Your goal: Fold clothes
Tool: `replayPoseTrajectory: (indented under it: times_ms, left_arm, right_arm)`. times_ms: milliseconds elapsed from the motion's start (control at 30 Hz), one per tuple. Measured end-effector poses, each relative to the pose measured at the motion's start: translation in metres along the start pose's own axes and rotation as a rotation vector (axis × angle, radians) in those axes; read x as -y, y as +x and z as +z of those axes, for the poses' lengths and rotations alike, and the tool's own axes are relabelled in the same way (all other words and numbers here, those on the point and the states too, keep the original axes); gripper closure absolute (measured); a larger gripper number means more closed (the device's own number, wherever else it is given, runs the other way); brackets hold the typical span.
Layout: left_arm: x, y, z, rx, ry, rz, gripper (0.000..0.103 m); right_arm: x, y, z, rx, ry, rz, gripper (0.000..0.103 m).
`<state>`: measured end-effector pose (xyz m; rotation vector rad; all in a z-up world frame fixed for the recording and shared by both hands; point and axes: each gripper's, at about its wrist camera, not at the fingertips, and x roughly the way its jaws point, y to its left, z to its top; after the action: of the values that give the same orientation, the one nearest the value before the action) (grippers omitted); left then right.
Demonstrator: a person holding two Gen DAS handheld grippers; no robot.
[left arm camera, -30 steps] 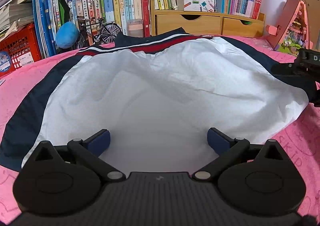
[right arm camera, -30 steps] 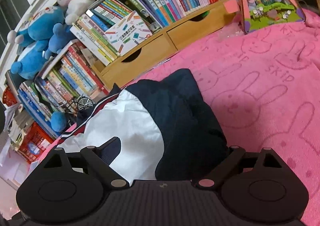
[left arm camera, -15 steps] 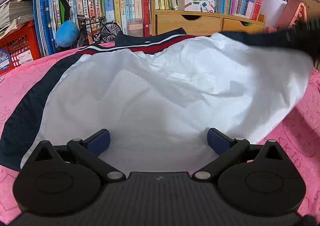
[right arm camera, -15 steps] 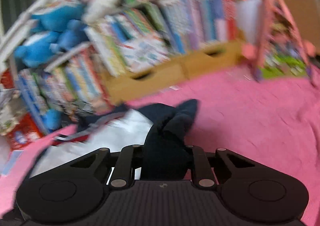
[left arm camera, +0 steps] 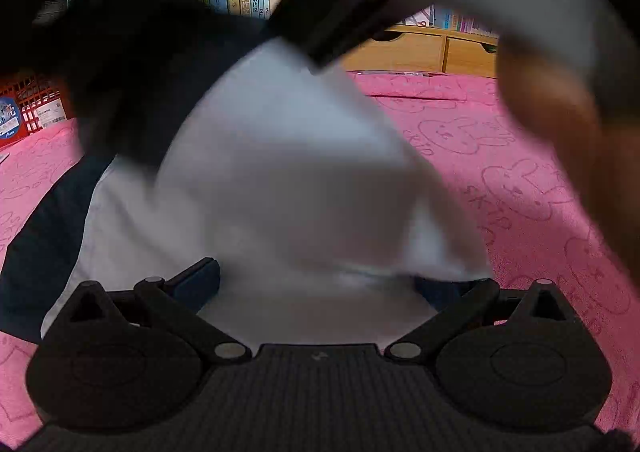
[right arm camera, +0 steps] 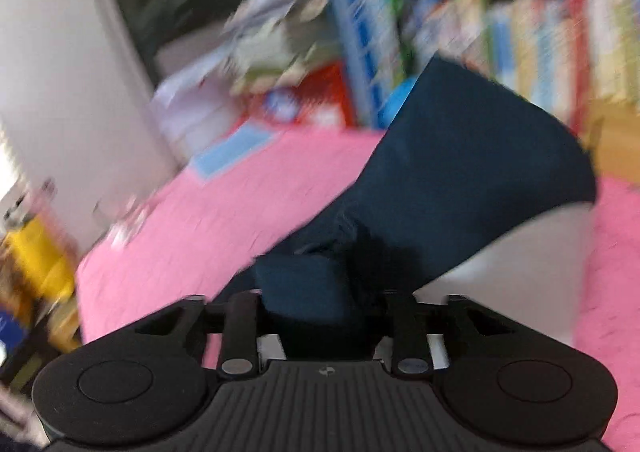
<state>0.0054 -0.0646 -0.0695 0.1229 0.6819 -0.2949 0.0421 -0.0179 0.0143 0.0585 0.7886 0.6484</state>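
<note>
Your right claw (right arm camera: 320, 292), jaws opening, has the navy sleeve (right arm camera: 460, 172) between them; your left claw (left arm camera: 316, 284) stands apart over the white jacket (left arm camera: 280, 172).

Smooth matt cloth garment (left arm camera: 288, 172), fuzzy pink cloth cover (left arm camera: 500, 188), pale wooden drawers (left arm camera: 420, 50), ribbed matt plastic left gripper (left arm camera: 316, 284)

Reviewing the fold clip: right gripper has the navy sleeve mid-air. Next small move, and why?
Probably lower the sleeve onto the white body and finish letting go. The right gripper has navy cloth between its opening jaws, lifted across the garment; the left gripper sits open at the near hem.
</note>
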Motion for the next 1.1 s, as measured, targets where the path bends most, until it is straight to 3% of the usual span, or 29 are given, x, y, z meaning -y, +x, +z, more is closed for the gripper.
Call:
replayPoseTrajectory:
  times_ms: [67,167,267,333,433,500,600,700,833,933,1100]
  left_arm:
    - [0.000,0.000,0.000,-0.001,0.000,-0.002,0.000]
    - [0.000,-0.001,0.001,-0.002,0.001,-0.002,0.000]
    - [0.000,-0.002,0.001,-0.002,0.000,-0.004,0.000]
    - [-0.002,-0.003,0.001,0.001,-0.009,-0.013,0.000]
    - [-0.016,-0.009,0.000,0.028,-0.075,-0.069,0.000]
    - [-0.038,-0.020,-0.004,0.065,-0.173,-0.146,0.000]
    - [-0.082,-0.036,-0.015,0.125,-0.400,-0.329,0.000]
    - [-0.121,-0.048,-0.027,0.170,-0.604,-0.461,0.001]
    - [-0.144,-0.059,-0.034,0.240,-0.742,-0.572,0.001]
    - [-0.148,-0.061,-0.035,0.265,-0.808,-0.673,0.000]
    - [-0.140,-0.041,-0.016,0.202,-0.831,-0.615,0.000]
  right_arm:
    - [-0.006,-0.002,-0.006,0.014,-0.038,-0.011,0.033]
    - [0.000,-0.025,-0.011,0.093,-0.012,0.010,0.015]
    - [0.017,-0.055,-0.016,0.184,0.082,0.035,0.009]
    - [0.029,-0.076,-0.025,0.259,0.147,-0.018,0.004]
    - [0.043,-0.104,-0.054,0.344,0.209,-0.178,0.003]
    - [0.043,-0.117,-0.076,0.378,0.210,-0.280,0.003]
    - [0.030,-0.125,-0.108,0.382,0.091,-0.443,0.001]
    - [0.009,-0.122,-0.134,0.361,-0.085,-0.561,0.000]
    - [-0.021,-0.090,-0.151,0.275,-0.297,-0.606,0.000]
    - [-0.040,-0.064,-0.156,0.229,-0.379,-0.621,0.000]
    - [-0.044,-0.030,-0.145,0.215,-0.348,-0.601,0.000]
